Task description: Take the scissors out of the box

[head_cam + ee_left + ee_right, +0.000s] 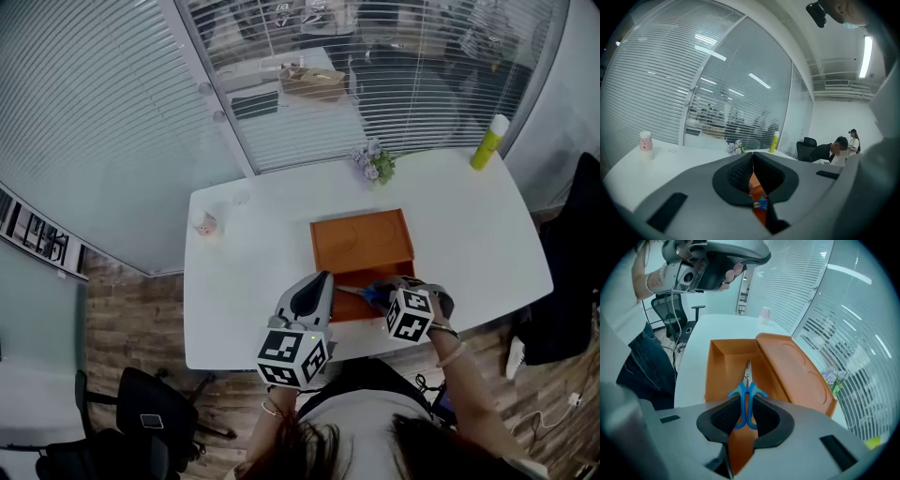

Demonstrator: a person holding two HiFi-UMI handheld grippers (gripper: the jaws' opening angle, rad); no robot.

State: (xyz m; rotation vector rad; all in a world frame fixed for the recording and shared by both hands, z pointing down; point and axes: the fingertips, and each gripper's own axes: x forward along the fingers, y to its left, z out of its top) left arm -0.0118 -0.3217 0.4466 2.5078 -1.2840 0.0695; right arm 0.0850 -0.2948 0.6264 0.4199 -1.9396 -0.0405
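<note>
An orange box (pixel 330 307) stands open near the front edge of the white table (pixel 244 309), its lid (pixel 362 241) tipped back behind it. The scissors (pixel 746 378) have blue handles, and their blades point into the box (pixel 718 366). My right gripper (pixel 745 405) is shut on the handles just above the tray; in the head view the right gripper (pixel 380 295) sits at the box's front. My left gripper (pixel 323 278) hovers at the front left of the box. In the left gripper view the left gripper (pixel 752 157) has its pads together, holding nothing.
A small pink figure (pixel 205 224) stands at the table's left, a bunch of flowers (pixel 375 165) at the back and a yellow-green bottle (pixel 488 142) at the back right. Office chairs (pixel 141 403) stand on the floor. People (pixel 836 149) sit far off.
</note>
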